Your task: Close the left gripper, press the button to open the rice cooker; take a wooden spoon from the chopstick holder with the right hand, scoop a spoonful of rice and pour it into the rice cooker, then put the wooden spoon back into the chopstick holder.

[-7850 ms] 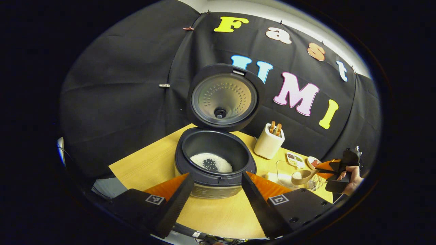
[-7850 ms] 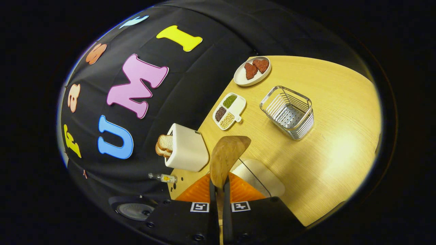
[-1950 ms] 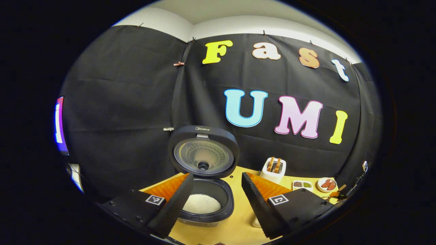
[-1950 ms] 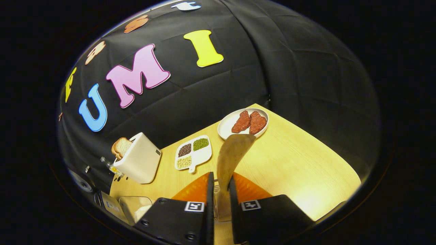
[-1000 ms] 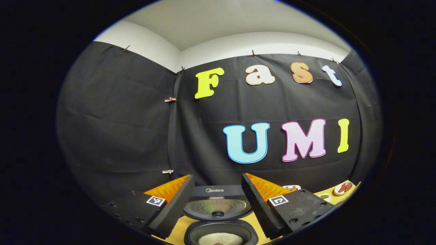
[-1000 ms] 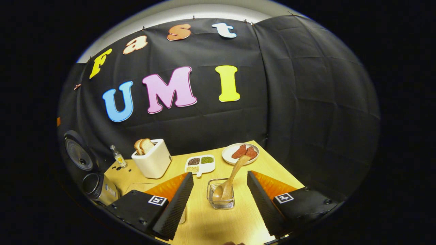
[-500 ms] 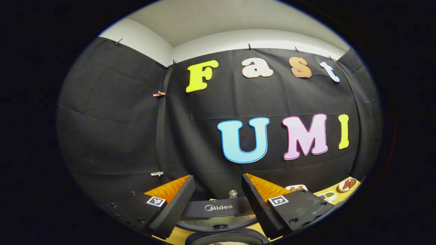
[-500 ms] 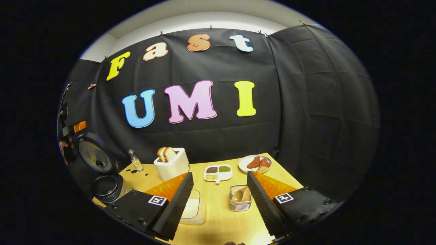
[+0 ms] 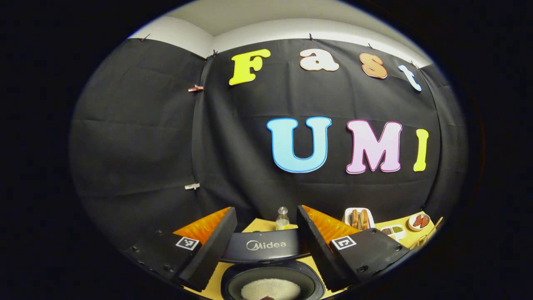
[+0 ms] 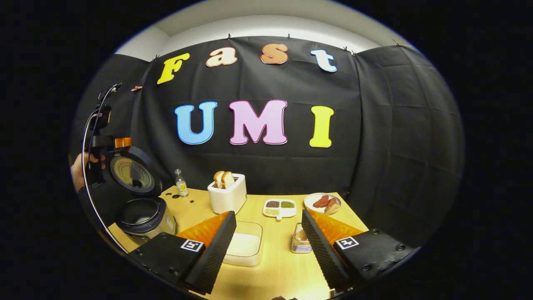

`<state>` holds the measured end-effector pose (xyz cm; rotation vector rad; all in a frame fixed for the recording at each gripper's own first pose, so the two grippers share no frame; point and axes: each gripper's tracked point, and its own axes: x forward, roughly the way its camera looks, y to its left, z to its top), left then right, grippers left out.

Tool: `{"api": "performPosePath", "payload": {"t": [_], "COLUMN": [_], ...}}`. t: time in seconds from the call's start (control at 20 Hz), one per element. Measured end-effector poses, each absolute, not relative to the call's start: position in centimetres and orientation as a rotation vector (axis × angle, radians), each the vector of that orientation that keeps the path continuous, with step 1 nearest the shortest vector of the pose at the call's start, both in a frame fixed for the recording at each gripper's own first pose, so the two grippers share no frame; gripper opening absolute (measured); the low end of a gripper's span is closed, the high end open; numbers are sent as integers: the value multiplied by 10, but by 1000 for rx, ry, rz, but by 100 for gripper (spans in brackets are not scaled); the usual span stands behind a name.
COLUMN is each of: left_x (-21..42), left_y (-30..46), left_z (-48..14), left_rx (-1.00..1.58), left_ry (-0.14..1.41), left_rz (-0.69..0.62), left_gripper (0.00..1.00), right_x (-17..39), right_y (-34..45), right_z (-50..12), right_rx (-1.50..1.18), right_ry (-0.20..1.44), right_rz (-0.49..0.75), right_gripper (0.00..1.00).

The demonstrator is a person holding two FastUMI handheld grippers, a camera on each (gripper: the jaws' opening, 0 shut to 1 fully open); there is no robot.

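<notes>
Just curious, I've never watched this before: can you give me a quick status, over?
Both grippers open, left, right, holding nothing. Wooden spoon back in wire chopstick holder. Dark round rice cooker lid up, white rice inside. Nothing in the way.

The right claw's finger (image 10: 322,239) partly hides the chopstick holder (image 10: 300,241) with the wooden spoon

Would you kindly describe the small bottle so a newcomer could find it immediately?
Start at the wooden table before the black cloth wall. Between the open dark rice cooker and the white toaster stands a small clear glass bottle. It alone is tall, slim and see-through, with yellowish contents.
</notes>
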<state>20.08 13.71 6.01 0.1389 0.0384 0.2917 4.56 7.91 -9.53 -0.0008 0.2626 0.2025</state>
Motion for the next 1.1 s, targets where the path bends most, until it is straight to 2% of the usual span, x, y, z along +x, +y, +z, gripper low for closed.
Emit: {"api": "performPosePath", "payload": {"t": [0.25, 0.5, 1.1], "left_x": [152, 118, 103], "left_y": [119, 113, 120], "left_z": [13, -41, -131], "left_rx": [99, 73, 105], "left_ry": [187, 271, 308], "left_rz": [274, 276, 280], "left_gripper": [99, 98, 98], "right_x": [37, 30, 29], "right_y": [100, 107, 113], "right_z": [-97, -112, -139], "right_rx": [28, 41, 21], "right_ry": [244, 276, 345], "right_rz": [249, 270, 282], "right_gripper": [98, 99, 98]}}
